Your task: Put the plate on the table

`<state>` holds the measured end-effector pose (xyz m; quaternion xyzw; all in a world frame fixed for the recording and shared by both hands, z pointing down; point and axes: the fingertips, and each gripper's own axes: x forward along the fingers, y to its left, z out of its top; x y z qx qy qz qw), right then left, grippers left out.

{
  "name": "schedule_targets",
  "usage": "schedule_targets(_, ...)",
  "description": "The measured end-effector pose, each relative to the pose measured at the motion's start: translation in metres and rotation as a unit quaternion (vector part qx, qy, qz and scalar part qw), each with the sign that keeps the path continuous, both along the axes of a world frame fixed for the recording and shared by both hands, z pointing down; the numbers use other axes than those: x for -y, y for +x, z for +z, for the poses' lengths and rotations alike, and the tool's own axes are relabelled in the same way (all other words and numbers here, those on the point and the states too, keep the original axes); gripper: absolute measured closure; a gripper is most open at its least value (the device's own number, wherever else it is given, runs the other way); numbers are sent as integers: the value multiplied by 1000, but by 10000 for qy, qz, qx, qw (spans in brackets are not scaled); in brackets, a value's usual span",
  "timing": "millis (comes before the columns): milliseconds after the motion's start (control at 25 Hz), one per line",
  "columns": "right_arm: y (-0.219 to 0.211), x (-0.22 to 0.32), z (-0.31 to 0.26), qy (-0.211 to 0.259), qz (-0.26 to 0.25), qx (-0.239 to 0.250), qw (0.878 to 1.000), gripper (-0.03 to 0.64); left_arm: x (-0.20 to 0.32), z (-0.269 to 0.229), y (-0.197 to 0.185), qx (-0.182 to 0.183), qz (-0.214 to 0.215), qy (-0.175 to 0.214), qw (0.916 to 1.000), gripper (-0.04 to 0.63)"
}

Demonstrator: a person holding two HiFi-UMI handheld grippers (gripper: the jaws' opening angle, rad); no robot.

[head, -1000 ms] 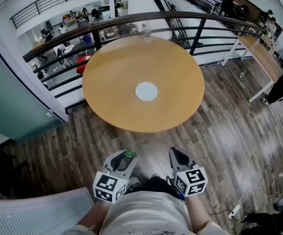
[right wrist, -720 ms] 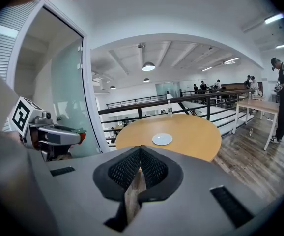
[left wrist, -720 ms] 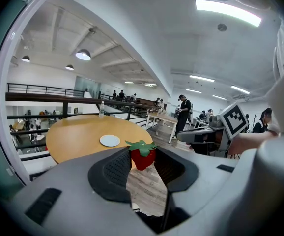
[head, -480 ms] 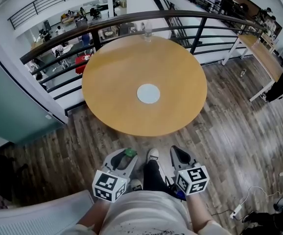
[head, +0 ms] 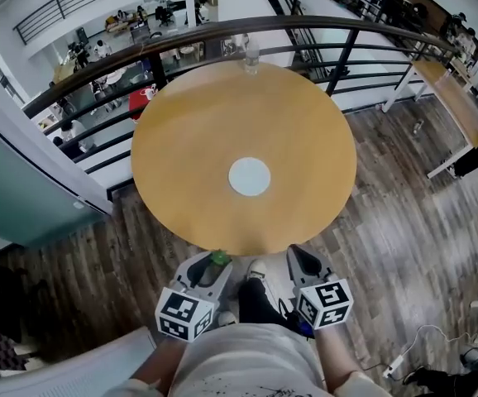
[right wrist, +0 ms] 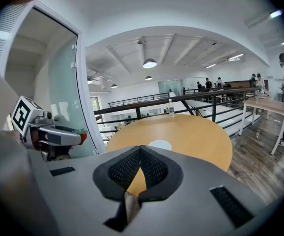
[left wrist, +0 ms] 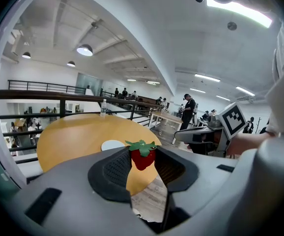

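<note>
While plate (head: 248, 176) sits on table (head: 181, 139), left tongs (left wrist: 142, 163) gripping 1 strawberry (left wrist: 143, 156), right tongs (right wrist: 140, 154) closed.

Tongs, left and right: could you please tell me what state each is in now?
Left tongs: closed on a strawberry.
Right tongs: closed, empty.

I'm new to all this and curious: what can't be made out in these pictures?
Bottle: too small in every view; contents unclear.
Strawberry: in the head view mostly its green top shows; fingers of the left gripper hide the rest.
Plate: distant in all views; its rim depth is unclear.
</note>
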<state>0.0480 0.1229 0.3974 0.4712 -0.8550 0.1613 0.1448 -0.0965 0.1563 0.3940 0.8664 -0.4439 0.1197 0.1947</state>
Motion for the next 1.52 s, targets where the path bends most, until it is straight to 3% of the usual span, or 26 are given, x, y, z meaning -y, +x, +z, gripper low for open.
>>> schedule_targets(360, 19, 100, -2, -57, -300, 68, 9995, 597, 90, -2, 20, 80, -275, -106, 9995, 436)
schedule_targets(680, 36, 156, -4, -99, -574, 18, 9983, 597, 139, -7, 39, 81, -517, -107, 9986, 436)
schedule_targets(960, 30, 170, -1, -196, -544, 20, 9983, 597, 154, -1, 29, 134, -523, -259, 9982, 436)
schedule_targets(1520, 21, 192, 8, -328, -158, 37, 9993, 597, 192, 14, 18, 279, -21, -506, 9983, 436)
